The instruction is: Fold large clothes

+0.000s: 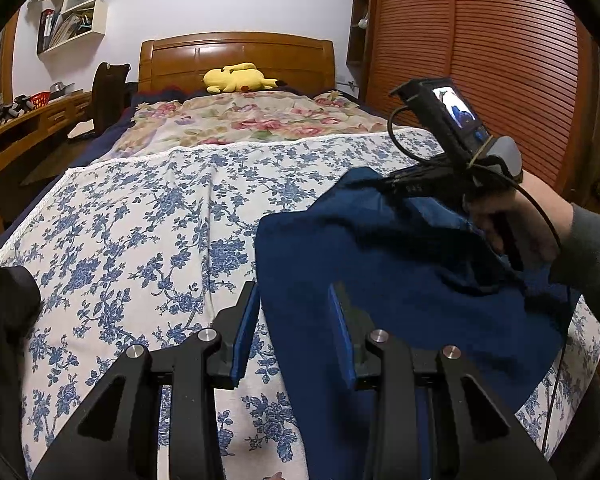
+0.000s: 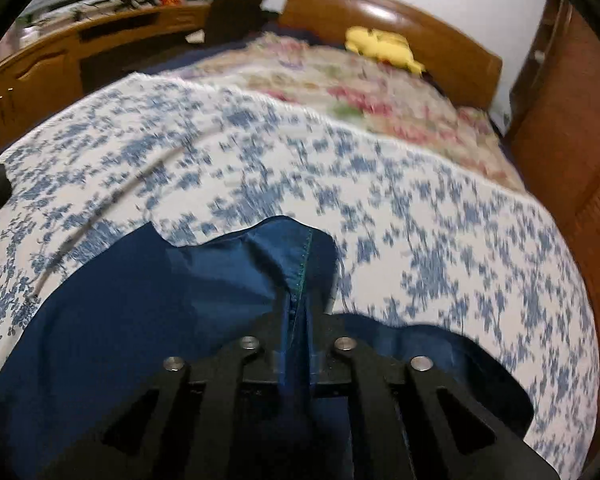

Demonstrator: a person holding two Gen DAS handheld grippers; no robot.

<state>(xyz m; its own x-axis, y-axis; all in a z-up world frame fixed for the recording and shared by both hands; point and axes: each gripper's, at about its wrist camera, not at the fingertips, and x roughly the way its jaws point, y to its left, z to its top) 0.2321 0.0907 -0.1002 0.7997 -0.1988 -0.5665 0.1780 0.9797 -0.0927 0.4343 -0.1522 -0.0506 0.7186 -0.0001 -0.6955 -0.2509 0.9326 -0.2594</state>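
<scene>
One bed (image 1: 148, 208) fills both views, its blue-flowered cover under a dark blue garment (image 1: 400, 280) lying at the near right side. Over it, the right gripper (image 2: 298, 300) is clamped on a raised, stitched fold of that cloth. Meanwhile the left gripper (image 1: 296, 332) hovers at the garment's left edge, jaws apart, pads gripping nothing. Up by the headboard, a yellow plush toy (image 1: 236, 78).

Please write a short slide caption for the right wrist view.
Right gripper pinching a fold of blue garment above the floral bedsheet.

The bed (image 1: 148, 208) (blue-flowered cover) carries a blue garment (image 1: 400, 280).
</scene>
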